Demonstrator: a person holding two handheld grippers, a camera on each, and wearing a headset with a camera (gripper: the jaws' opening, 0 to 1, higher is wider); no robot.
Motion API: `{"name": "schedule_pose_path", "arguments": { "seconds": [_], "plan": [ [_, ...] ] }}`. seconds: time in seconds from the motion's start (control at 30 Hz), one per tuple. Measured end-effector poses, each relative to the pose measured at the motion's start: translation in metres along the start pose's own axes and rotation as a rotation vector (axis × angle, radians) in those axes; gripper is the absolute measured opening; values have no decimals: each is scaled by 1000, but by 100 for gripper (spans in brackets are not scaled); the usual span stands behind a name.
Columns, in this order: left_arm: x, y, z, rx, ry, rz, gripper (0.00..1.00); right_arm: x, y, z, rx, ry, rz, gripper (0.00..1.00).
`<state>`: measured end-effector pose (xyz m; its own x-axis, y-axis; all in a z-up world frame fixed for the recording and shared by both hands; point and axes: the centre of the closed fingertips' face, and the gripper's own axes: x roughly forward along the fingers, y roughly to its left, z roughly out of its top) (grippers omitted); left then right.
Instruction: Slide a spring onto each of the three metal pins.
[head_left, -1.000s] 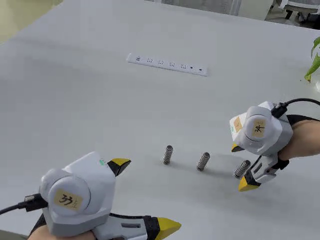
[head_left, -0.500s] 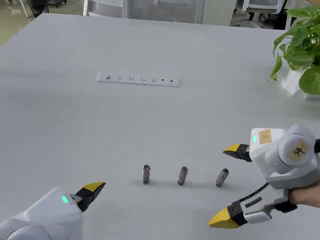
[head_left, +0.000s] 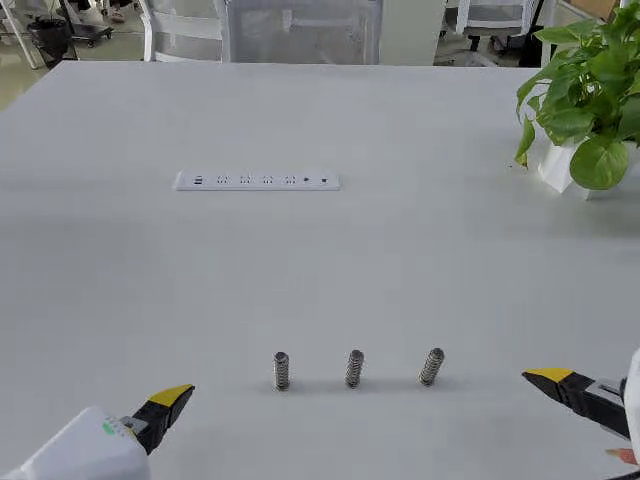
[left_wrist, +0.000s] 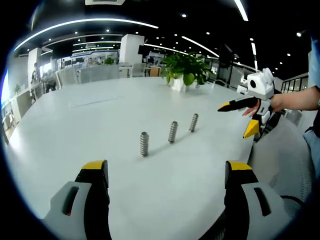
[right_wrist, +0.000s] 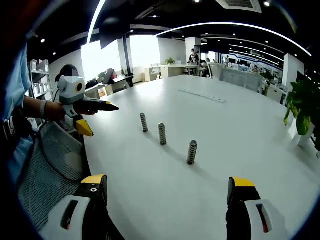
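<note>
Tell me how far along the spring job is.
Done, it seems: the left spring, middle spring and right spring all stand upright in a row, presumably over their pins, which are hidden inside. In hand: nothing; the left claw and right claw are open, empty and apart from the springs. Left: nothing that I can see.

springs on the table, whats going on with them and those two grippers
A person works at a grey table with a gripper in each hand. The left gripper and right gripper are both open, empty and well short of the three springs, which stand upright in a row near the person's edge. They look already seated on pins, though the pins themselves are hidden. A power strip and a potted plant sit farther back.
</note>
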<state>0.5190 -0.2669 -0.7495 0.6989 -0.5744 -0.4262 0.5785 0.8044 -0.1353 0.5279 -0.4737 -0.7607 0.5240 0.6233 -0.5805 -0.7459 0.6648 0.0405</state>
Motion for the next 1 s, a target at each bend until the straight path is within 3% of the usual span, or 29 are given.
{"name": "schedule_pose_path", "arguments": {
  "seconds": [0.13, 0.2, 0.37, 0.47, 0.63, 0.67, 0.73, 0.77, 0.8, 0.87, 0.9, 0.93, 0.97, 1.0],
  "plan": [
    [1, 0, -6, 5, 5, 19, 96, -3, 1, -4, 3, -2, -21, 100],
    [0, 1, -4, 24, 6, 23, 96, -5, 1, 3, 32, -51, -34, 100],
    [-3, 4, -5, 22, 11, 37, 96, -10, 9, -5, 31, -39, -47, 100],
    [-6, 3, -4, 15, 15, 38, 95, -15, 9, -14, 70, -34, -64, 100],
    [-12, -3, -3, 38, 12, 42, 96, -30, 7, -4, 66, -63, -99, 100],
    [-13, -4, -5, 53, 18, 42, 96, -34, 7, -6, 56, -59, -105, 100],
    [-12, -5, -9, 87, 35, 39, 96, -42, 9, -18, -20, 34, -118, 100],
    [-11, -5, -10, 94, 39, 37, 96, -44, 12, -18, -56, 41, -117, 100],
    [-11, -4, -10, 93, 40, 37, 96, -45, 14, -19, -82, 39, -116, 100],
    [-12, -3, -9, 103, 36, 43, 96, -44, 19, -17, 14, -51, -113, 100],
    [-12, -3, -9, 110, 36, 46, 96, -43, 15, -27, 42, -13, -127, 100],
    [-11, -3, -9, 109, 37, 46, 97, -44, 10, -26, 9, -5, -145, 100],
    [-11, -3, -9, 106, 36, 45, 97, -45, 3, -22, -22, -22, -180, 100],
    [-11, -3, -9, 101, 37, 45, 97, -45, 3, -19, -13, -39, -178, 100]
  ]
}}
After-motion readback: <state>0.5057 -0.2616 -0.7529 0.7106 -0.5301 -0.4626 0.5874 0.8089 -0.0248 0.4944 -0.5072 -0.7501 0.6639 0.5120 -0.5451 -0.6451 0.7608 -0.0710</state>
